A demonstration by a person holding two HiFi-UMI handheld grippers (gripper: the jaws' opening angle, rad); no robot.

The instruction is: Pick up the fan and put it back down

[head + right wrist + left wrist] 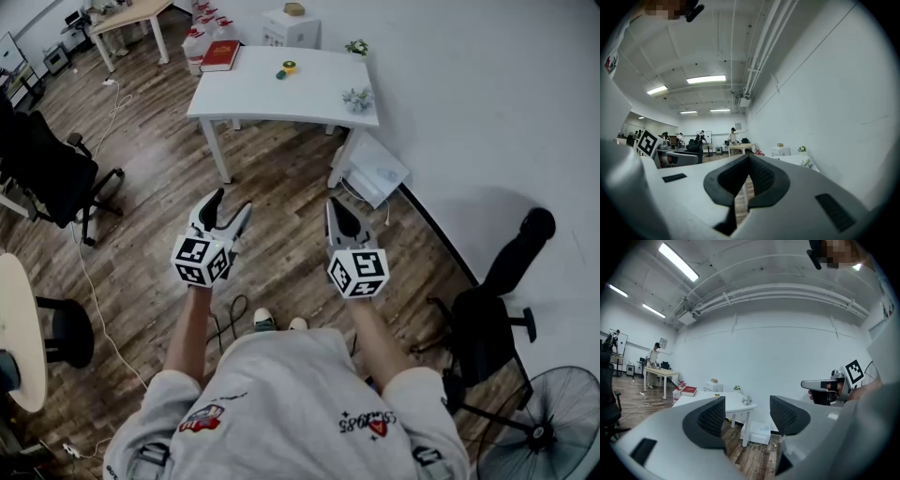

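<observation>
A black floor fan (551, 424) stands on the wood floor at the bottom right of the head view, to the right of the person and apart from both grippers. My left gripper (232, 202) is held level in mid-air over the floor, its jaws wide open and empty (747, 416). Beside it, my right gripper (335, 204) is also held level, its two jaws closed tip to tip with nothing between them (749, 159). Neither gripper view shows the fan. Both grippers point toward the white table (281, 98).
On the table lie a red book (221, 54), a small yellow object (289, 67) and small plants. A white box (377, 171) leans by the wall. Black office chairs (52, 178) (492, 314) flank me. A cable runs along the floor. A round tabletop (17, 328) shows at the left edge.
</observation>
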